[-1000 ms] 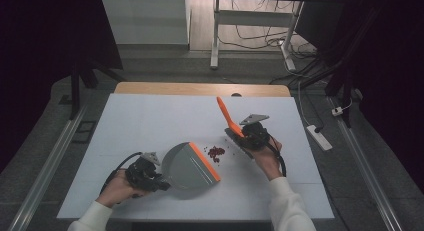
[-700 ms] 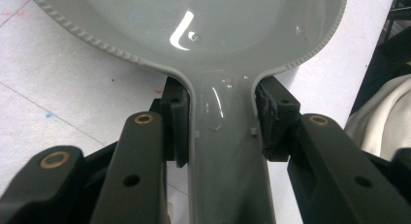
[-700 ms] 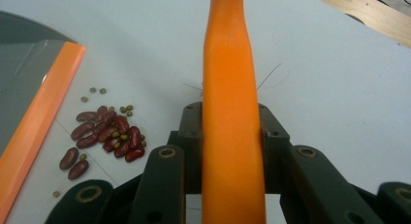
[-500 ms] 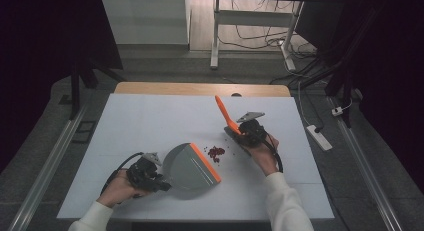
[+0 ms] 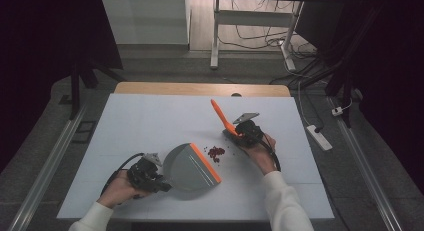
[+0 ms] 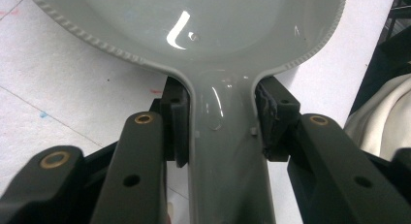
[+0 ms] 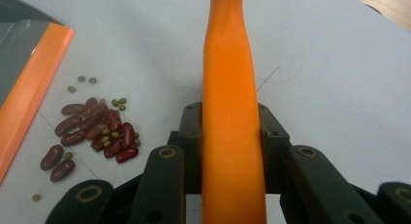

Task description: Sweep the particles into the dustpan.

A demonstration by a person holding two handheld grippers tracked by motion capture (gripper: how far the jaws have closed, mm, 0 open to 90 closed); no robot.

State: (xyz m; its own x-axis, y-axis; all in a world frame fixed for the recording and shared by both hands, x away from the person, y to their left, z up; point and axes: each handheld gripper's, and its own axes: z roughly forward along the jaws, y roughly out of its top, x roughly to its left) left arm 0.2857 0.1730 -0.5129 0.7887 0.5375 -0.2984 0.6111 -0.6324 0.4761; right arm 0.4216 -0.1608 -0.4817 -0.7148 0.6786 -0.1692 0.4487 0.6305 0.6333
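Between dustpan [image 5: 192, 166] lip and brush [image 5: 222, 118], center frame, sits bean pile [image 5: 216, 152], nearer right gripper [image 5: 239, 133]. Right jaws clamp brush handle; left gripper [image 5: 159, 177] jaws clamp dustpan handle.

Far table [image 5: 150, 116] half — unobstructed

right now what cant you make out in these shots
- Brush head: in the right gripper view the orange handle runs off the top edge; in the high view it's too small to tell.
- Dustpan front lip: cut off by the top edge in the left gripper view.
- Small green beans: in the high view they blur into the red beans.
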